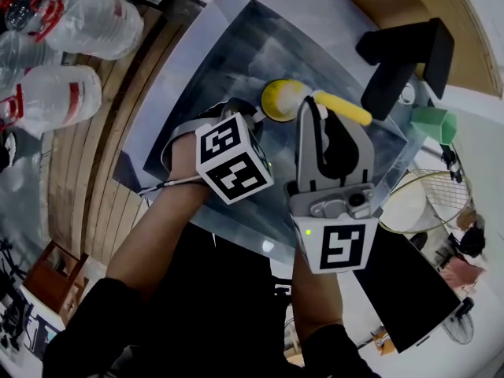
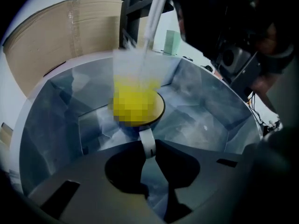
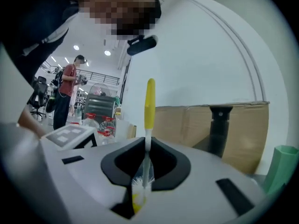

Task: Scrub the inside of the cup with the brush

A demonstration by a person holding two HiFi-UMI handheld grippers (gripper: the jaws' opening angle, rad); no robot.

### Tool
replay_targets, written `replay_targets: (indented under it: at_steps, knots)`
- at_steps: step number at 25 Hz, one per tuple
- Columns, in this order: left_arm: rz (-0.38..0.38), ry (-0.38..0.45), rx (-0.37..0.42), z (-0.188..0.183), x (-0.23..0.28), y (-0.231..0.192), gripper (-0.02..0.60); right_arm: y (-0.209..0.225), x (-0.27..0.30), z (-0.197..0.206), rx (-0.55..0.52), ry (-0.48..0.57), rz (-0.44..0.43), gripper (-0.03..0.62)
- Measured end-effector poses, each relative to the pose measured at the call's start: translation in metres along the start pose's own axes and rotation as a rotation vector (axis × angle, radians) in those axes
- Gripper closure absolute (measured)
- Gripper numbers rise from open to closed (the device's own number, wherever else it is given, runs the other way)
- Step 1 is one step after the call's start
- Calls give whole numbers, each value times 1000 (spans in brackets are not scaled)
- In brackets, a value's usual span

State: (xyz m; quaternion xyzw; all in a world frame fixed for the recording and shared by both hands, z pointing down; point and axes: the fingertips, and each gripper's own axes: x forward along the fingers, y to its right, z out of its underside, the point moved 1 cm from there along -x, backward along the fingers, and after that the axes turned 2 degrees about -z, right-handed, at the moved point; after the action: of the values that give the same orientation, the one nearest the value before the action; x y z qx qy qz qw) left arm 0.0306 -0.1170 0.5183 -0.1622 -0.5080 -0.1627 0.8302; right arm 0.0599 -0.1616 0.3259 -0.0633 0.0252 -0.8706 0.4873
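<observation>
- Left gripper [image 2: 148,149]: jaws narrow, clamped on white handle [image 2: 146,140] of yellow cup [image 2: 138,101].
- Cup hangs over grey basin [image 2: 210,120]. Probably so that drips fall there, and so that cup does not turn under brush.
- Right gripper [image 3: 145,149]: jaws pinched on thin stem of brush [image 3: 149,104]. Yellow grip sticks out beyond jaws, bristles [image 3: 140,183] on near side.
- Stem goes down into cup mouth. Brush head seems inside; scrubbing step probably under way.
</observation>
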Motion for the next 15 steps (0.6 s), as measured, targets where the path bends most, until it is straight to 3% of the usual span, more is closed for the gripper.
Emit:
replay_targets:
  at_steps: [7,15]
  knots:
    - [10,9,-9,-2,1,0,503,-4,6,41,64,-87,6,546]
    - [14,12,-16,-3,1,1,503,9,-15,-8,5,-24,37,546]
